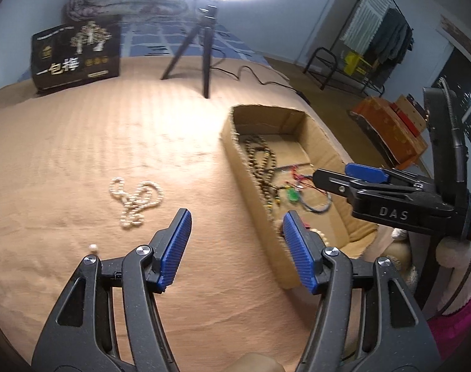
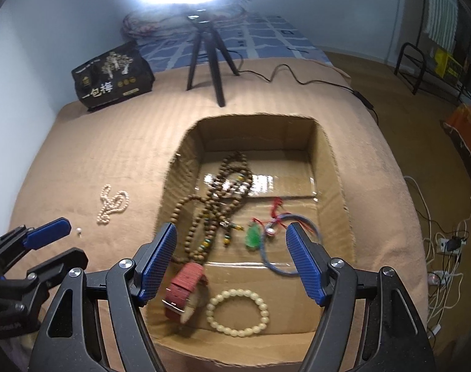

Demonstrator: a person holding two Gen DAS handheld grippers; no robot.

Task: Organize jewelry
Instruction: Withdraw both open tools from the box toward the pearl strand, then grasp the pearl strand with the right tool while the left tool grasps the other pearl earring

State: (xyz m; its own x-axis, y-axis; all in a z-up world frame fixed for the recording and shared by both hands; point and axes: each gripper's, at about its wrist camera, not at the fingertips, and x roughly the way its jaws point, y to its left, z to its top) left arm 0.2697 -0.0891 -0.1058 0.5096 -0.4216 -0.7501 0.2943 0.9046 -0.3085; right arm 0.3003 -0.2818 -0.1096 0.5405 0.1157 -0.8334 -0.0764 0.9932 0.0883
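**Both tongs standing empty; pearl strand lying outside the box**

Left wrist view: Nearest the lens, the left gripper (image 1: 237, 232) is standing with its blue pads spread and nothing between them, angling down over the tan bedcover (image 1: 80, 142). Ahead and to its left, the pearl necklace (image 1: 136, 198) is lying in a loose tangle on the cover, well apart from the cardboard box (image 1: 266, 117). A single loose pearl (image 1: 93, 247) is sitting just beside the left finger. The strand is likely light, limp and slippery; a pinch across the bunched crossing at its middle looks safest, since a hold on one loop may let beads slide or snag. The right gripper (image 1: 337, 175) is reaching in from the right above the box.

Right wrist view: The right gripper (image 2: 230, 241) is likewise spreading wide and pinching nothing, tilting steeply down over the box interior. Below it are lying a red-strapped watch (image 2: 182, 291), a pale bead bracelet (image 2: 237, 312), a brown bead mala (image 2: 216, 198), a green pendant (image 2: 253, 237) and a blue cord (image 2: 275, 260).
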